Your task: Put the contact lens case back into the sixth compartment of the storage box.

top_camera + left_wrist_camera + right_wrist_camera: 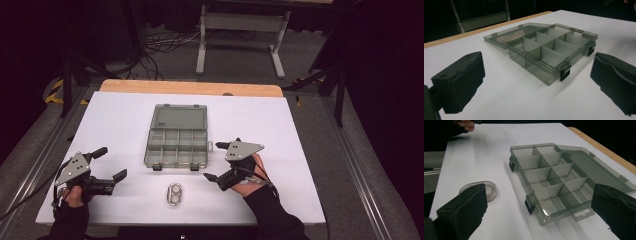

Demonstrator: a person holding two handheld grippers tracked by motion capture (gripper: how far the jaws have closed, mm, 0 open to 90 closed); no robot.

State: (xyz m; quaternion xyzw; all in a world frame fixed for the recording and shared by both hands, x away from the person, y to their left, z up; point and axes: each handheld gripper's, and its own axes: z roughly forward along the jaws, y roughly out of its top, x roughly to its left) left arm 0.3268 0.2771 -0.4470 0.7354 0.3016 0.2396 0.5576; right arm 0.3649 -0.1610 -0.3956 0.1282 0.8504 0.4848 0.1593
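Smoky plastic organiser box (177,141) lies lid-open between the wide-jawed left gripper (110,167) and right gripper (215,161), ready for the small round containers (174,194) nearby

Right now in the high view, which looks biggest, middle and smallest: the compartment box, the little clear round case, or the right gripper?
1. Compartment box, lid open flat: biggest.
2. Right gripper.
3. Clear round case: smallest.
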